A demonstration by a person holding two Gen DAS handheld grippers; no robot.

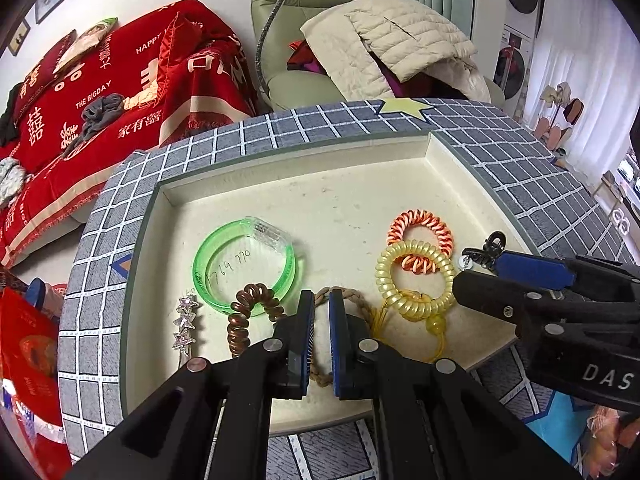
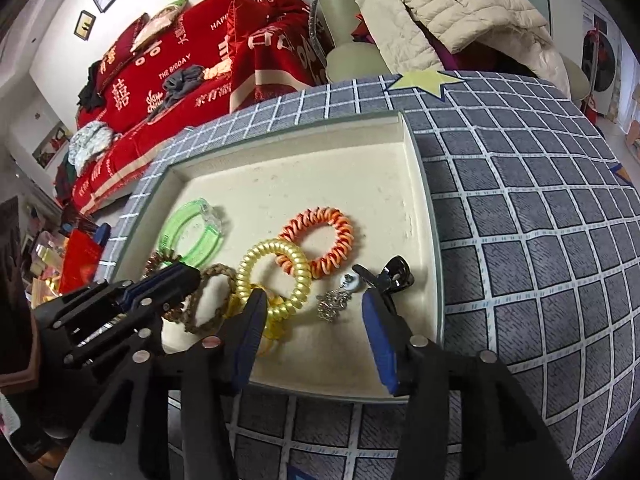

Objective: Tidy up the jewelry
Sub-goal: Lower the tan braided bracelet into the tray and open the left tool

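A cream tray point(image 1: 304, 176) point(image 2: 288, 168) holds the jewelry: a green bangle point(image 1: 244, 264) point(image 2: 190, 236), an orange spiral tie point(image 1: 420, 240) point(image 2: 320, 240), a yellow spiral tie point(image 1: 414, 280) point(image 2: 276, 276), a brown spiral tie point(image 1: 244, 312), a braided band point(image 1: 352, 300) point(image 2: 212, 300), a star hairpin point(image 1: 186, 322), a black claw clip point(image 1: 486, 248) point(image 2: 390, 274) and a silver charm point(image 2: 336, 300). My left gripper point(image 1: 321, 308) point(image 2: 176, 276) hovers over the braided band, jaws a narrow gap apart, holding nothing. My right gripper point(image 2: 314, 304) point(image 1: 480, 276) is open around the silver charm.
The tray sits on a grey checked cloth point(image 2: 520, 220) with a yellow star patch point(image 1: 404, 108). Behind stand a red-covered sofa point(image 1: 120, 92) and a green armchair point(image 1: 304, 40) with a beige jacket point(image 1: 400, 36). A red packet point(image 1: 28, 344) lies at the left.
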